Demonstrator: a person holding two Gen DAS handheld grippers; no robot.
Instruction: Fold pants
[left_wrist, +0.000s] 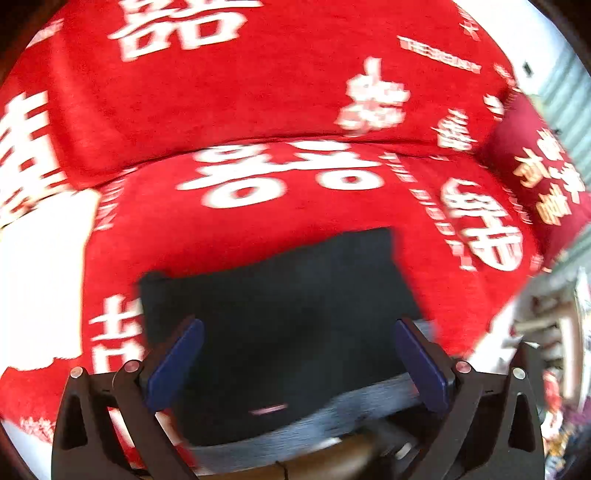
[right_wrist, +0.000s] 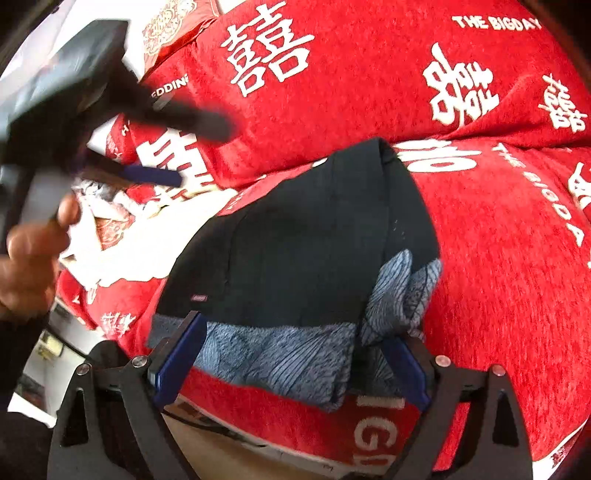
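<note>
The dark navy pants (left_wrist: 280, 314) lie folded into a compact rectangle on a red sofa seat, with a grey-blue patterned band along the near edge. In the right wrist view the pants (right_wrist: 306, 243) show the same band (right_wrist: 280, 354) at the front. My left gripper (left_wrist: 299, 332) is open, its blue pads wide apart above the pants, holding nothing. My right gripper (right_wrist: 295, 339) is open too, jaws apart over the patterned band. The left gripper (right_wrist: 147, 147) also shows at the upper left of the right wrist view, blurred, held by a hand (right_wrist: 33, 258).
The red sofa cover (left_wrist: 258, 92) with white characters spans the seat and backrest. A dark red cushion (left_wrist: 535, 177) sits at the right end. Another patterned cushion (right_wrist: 173, 26) lies at the left end. Cluttered furniture (left_wrist: 554, 332) stands beyond the sofa's right edge.
</note>
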